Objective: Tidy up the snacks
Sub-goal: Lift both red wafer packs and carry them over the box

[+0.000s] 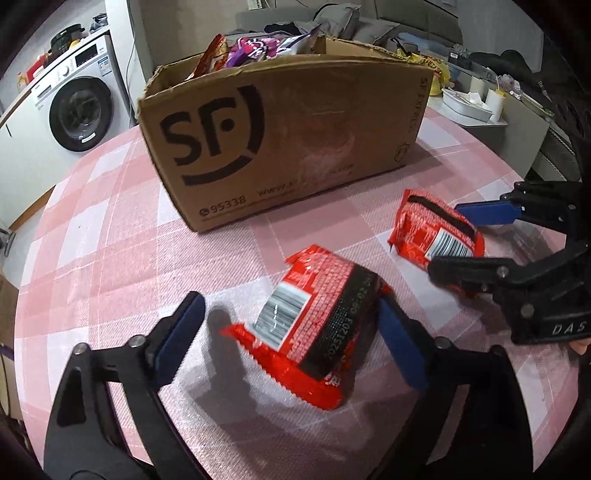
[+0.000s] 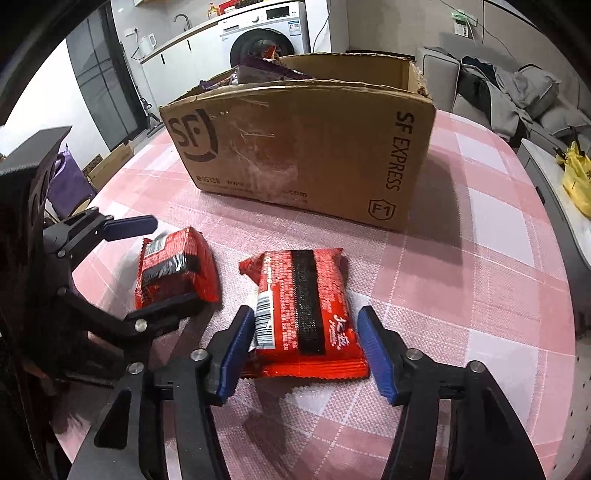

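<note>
— Two red snack packets are lying on the pink checked tablecloth (image 2: 480, 206), side by side, a little apart, in front of the cardboard box (image 2: 306, 147).

— Where is the left gripper (image 1: 291, 332) sitting?

— It is straddling the left packet (image 1: 314, 325) with its jaws spread wide. The blue pad (image 1: 400, 350) on one finger is touching the packet's edge, while the other finger is standing clear of it.

— And the right gripper (image 2: 306, 350)?

— Its jaws are spread too, and they are flanking the right packet (image 2: 306, 306) on both sides, close to its near end but not squeezing it.

— Is anything sitting in the box?

— Purple and red snack bags (image 1: 255, 48) are poking above its rim. A washing machine (image 2: 266, 33) is standing behind the table.
</note>
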